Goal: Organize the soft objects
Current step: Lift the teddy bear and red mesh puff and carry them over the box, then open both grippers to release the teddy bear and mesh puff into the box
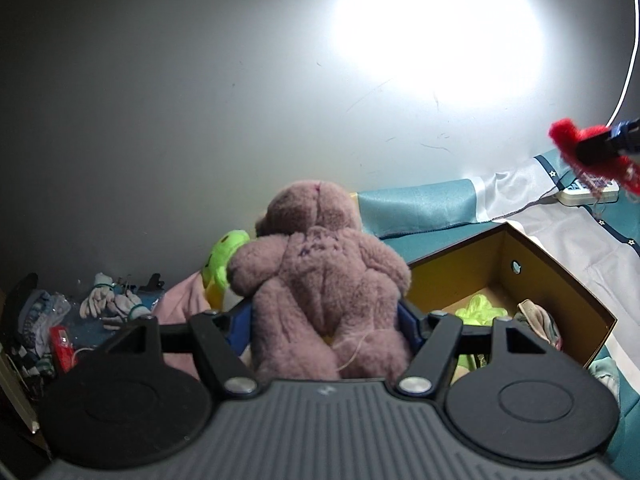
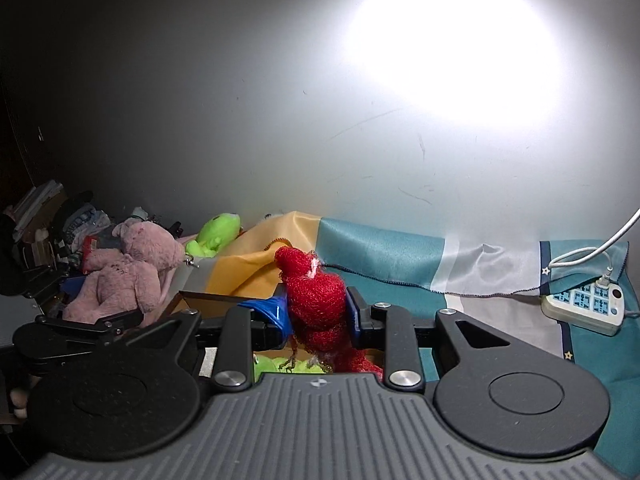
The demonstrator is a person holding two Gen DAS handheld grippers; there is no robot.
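Note:
My left gripper (image 1: pixel 325 316) is shut on a mauve teddy bear (image 1: pixel 320 276) and holds it upright in the air, back towards the camera. The bear also shows in the right wrist view (image 2: pixel 128 276) at the left. My right gripper (image 2: pixel 316 312) is shut on a red knitted soft toy (image 2: pixel 316 296), which also shows at the far right of the left wrist view (image 1: pixel 588 152). An open cardboard box (image 1: pixel 540 276) lies below right of the bear, with a lime green soft item (image 1: pixel 480 308) and other cloth inside.
A green frog plush (image 2: pixel 216 234) lies by the wall on pink cloth. A teal, white and yellow cloth (image 2: pixel 400 256) covers the surface. A power strip (image 2: pixel 584 308) with a white cable sits at the right. Gloves and clutter (image 1: pixel 108 300) are piled at the left.

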